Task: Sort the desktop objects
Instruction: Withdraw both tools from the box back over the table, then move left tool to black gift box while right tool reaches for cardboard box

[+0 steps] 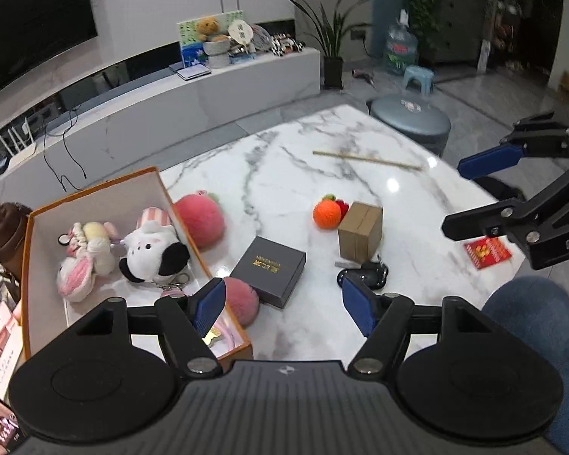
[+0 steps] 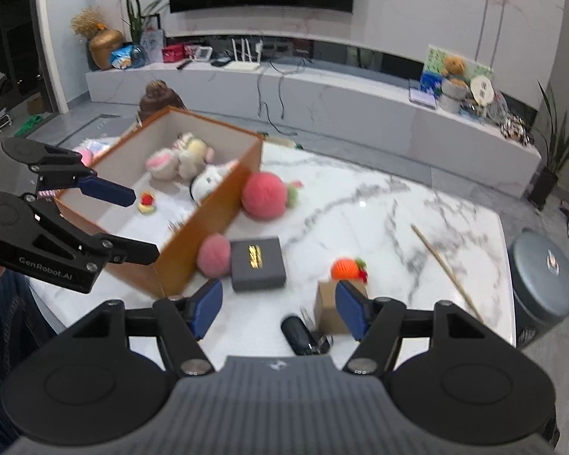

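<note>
Both your left gripper (image 1: 282, 305) and right gripper (image 2: 278, 309) stand wide, empty. Beware: the near car key (image 2: 303, 335) lies touching the cardboard box (image 2: 328, 311); a careless close could nudge both.

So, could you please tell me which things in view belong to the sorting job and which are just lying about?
Part of the job:
- orange box holding plush toys
- two pink plush balls
- dark gift box
- crocheted orange
- cardboard box
- black key fob
- red packet
- wooden stick

Just lying about:
- round stool
- water jug
- potted plant
</note>
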Demonstrator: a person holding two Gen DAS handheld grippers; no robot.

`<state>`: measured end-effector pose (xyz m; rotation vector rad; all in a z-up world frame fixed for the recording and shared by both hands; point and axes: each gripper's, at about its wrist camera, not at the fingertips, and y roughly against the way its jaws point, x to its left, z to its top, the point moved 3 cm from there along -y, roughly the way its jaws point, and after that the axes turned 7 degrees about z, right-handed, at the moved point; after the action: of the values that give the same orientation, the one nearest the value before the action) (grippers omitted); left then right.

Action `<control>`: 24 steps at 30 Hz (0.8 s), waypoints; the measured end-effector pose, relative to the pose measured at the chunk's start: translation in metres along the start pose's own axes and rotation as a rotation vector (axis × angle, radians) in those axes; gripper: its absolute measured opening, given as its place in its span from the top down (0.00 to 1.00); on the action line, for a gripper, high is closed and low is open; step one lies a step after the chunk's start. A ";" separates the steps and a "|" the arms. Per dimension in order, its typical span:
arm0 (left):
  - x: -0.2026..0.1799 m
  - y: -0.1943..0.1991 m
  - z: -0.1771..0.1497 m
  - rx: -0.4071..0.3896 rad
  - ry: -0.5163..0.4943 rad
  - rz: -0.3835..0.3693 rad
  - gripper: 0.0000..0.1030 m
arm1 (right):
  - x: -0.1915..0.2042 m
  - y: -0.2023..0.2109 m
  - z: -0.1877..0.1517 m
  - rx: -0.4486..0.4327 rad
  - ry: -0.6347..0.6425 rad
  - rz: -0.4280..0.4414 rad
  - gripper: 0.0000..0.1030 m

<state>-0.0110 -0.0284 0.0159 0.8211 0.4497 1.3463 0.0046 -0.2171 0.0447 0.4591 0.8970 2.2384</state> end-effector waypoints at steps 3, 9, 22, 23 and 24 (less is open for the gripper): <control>-0.012 -0.012 0.003 0.008 -0.047 0.006 0.22 | -0.011 -0.005 -0.010 0.012 -0.018 -0.001 0.34; -0.039 -0.055 0.008 0.061 -0.152 0.028 0.15 | -0.035 -0.020 -0.011 0.021 -0.035 -0.016 0.32; -0.075 -0.144 -0.003 0.121 -0.234 0.181 0.14 | -0.085 -0.061 -0.021 0.064 -0.065 0.014 0.32; -0.074 -0.149 -0.003 0.125 -0.212 0.187 0.14 | -0.089 -0.064 -0.022 0.066 -0.066 0.018 0.32; -0.072 -0.154 -0.001 0.123 -0.196 0.196 0.14 | -0.091 -0.067 -0.023 0.067 -0.068 0.023 0.32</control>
<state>0.0769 -0.0997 -0.1108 1.1109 0.3057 1.4110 0.0881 -0.2557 -0.0254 0.5752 0.9387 2.2047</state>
